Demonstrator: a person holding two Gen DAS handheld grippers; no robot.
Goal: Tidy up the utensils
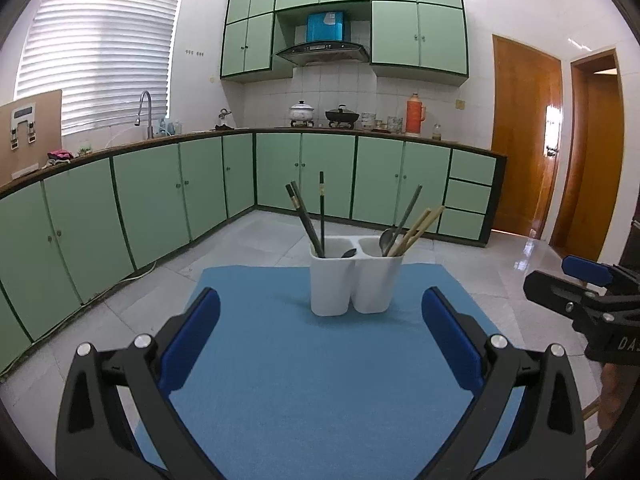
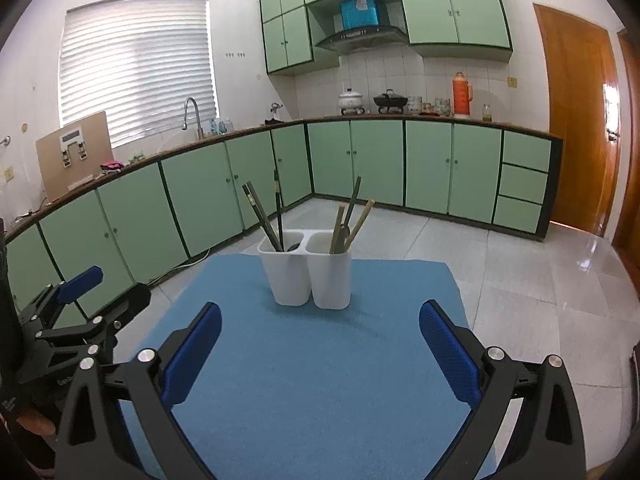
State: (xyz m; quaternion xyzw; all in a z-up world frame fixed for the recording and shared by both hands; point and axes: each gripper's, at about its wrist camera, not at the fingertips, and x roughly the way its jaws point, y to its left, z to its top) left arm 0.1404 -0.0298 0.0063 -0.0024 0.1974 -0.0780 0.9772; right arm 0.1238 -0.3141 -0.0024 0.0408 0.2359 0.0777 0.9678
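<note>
With both the left gripper and right gripper spread wide and empty, a careless reach could tip the tall holder near the mat's far edge.

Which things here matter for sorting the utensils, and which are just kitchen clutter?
For the job: white holder, dark chopsticks, wooden chopsticks, spoons, blue mat.
Lying about: orange flask, white pot, black wok, board.
</note>
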